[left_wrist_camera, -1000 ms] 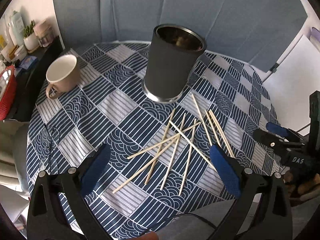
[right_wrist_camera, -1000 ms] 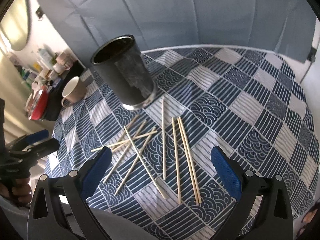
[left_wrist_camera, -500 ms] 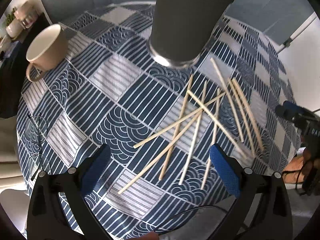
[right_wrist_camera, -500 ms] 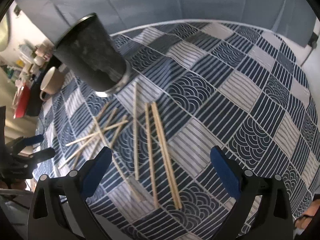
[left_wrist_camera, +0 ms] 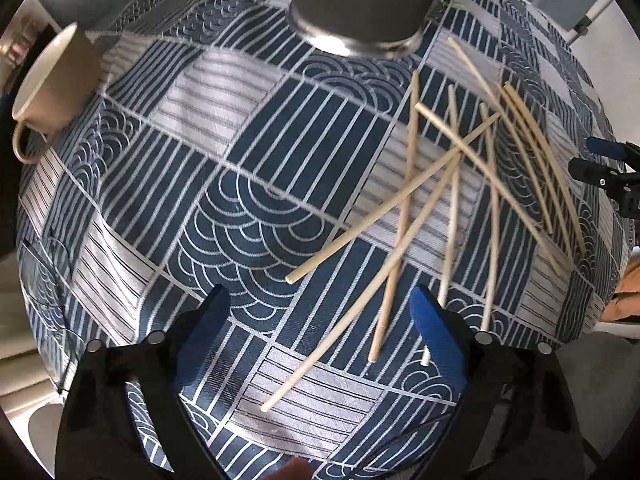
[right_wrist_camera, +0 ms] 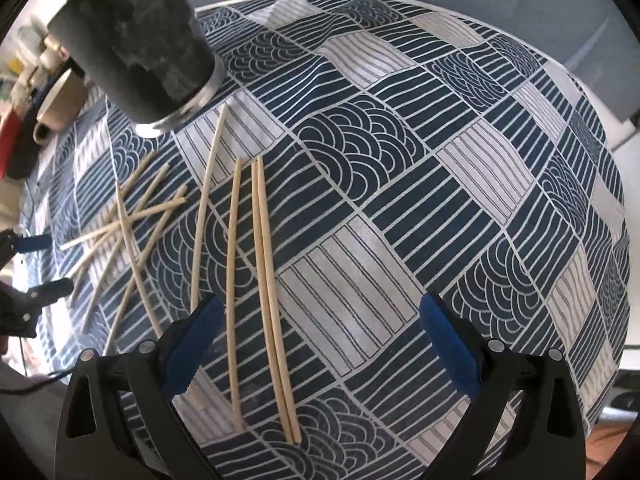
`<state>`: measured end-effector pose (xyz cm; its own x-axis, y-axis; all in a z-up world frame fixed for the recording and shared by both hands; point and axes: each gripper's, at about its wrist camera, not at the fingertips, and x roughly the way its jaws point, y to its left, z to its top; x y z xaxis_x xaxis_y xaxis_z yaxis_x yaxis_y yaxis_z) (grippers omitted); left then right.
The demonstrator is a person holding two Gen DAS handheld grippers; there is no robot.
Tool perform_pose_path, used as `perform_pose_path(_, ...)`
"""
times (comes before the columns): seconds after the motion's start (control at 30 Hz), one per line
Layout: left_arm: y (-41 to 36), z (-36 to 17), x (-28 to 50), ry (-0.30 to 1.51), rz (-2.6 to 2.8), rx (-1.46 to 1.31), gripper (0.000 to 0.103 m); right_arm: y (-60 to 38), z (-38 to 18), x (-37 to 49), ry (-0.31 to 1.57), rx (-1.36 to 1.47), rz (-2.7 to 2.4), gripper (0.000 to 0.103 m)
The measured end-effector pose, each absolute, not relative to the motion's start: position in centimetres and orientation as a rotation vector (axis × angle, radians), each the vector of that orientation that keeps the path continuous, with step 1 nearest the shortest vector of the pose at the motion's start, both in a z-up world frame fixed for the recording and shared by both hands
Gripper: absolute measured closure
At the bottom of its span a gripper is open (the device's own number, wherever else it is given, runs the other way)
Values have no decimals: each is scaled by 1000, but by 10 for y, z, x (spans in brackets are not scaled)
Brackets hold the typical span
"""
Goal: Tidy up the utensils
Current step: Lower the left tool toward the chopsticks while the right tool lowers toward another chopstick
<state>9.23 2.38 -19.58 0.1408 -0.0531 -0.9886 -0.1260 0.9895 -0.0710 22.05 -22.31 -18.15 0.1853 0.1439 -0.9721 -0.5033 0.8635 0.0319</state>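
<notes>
Two hand-held grippers point down at a round table (left_wrist_camera: 224,208) dressed in a blue-and-white patchwork cloth, wooden chopsticks scattered across it.

The left hand-held gripper (left_wrist_camera: 320,320) stands wide, its blue-padded jaws closing. It grips nothing. The near ends of two crossed chopsticks (left_wrist_camera: 384,248) lie on the cloth between its fingers, untouched by either pad, while a third runs just behind its right finger (left_wrist_camera: 436,340). The rest of that loose pile fans out ahead and to the right. A dark cylindrical holder with a metal base (left_wrist_camera: 360,16) stands upright straight ahead at the far side of the table, and a beige mug (left_wrist_camera: 56,80) sits far off to the left, apart from the sticks.

The right hand-held gripper (right_wrist_camera: 316,332) is likewise spread wide with its jaws closing, and holds nothing. Three chopsticks lie between its fingers toward the left one: a tight parallel pair (right_wrist_camera: 272,300) and a single stick (right_wrist_camera: 232,288) beside them, all flat on the cloth and clear of the pads. Another stick (right_wrist_camera: 206,208) runs ahead from just behind its left finger (right_wrist_camera: 192,340) toward the holder (right_wrist_camera: 136,40), which stands ahead and to the left. The crossed pile (right_wrist_camera: 128,224) lies further left, where the tips of the other gripper show at the frame's edge.
</notes>
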Motion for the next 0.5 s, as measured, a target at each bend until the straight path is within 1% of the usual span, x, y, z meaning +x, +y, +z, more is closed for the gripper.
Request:
perform_pose_path(0.03, 25, -196, 92, 1423, 54, -158, 17, -223, -183, 221, 1315, -331, 468, 23)
perform_pose_path(0.07, 26, -196, 91, 1409, 50, -161, 18, -222, -185, 223, 1323, -336, 467, 36)
perform_pose_path(0.13, 27, -196, 90, 1409, 39, -157, 18, -221, -191, 226, 1349, -334, 478, 37)
perform_pose_path(0.2, 26, -195, 89, 1400, 30, -130, 22, -218, -195, 227, 1351, -343, 490, 42)
perform_pose_path(0.27, 24, -194, 86, 1394, 26, -97, 24, -215, -197, 229, 1351, -351, 502, 43)
perform_pose_path(0.3, 22, -193, 83, 1390, 23, -77, 27, -213, -197, 229, 1347, -360, 510, 45)
perform_pose_path(0.33, 20, -193, 80, 1382, 11, -73, 33, -212, -198, 228, 1346, -364, 521, 46)
perform_pose_path(0.4, 15, -188, 78, 1370, -16, -59, 41, -211, -198, 227, 1343, -368, 535, 55)
perform_pose_path(0.47, 13, -186, 73, 1359, -36, -43, 44, -208, -197, 223, 1346, -361, 552, 62)
perform_pose_path(0.5, 13, -185, 70, 1353, -44, -43, 45, -209, -196, 223, 1348, -359, 557, 64)
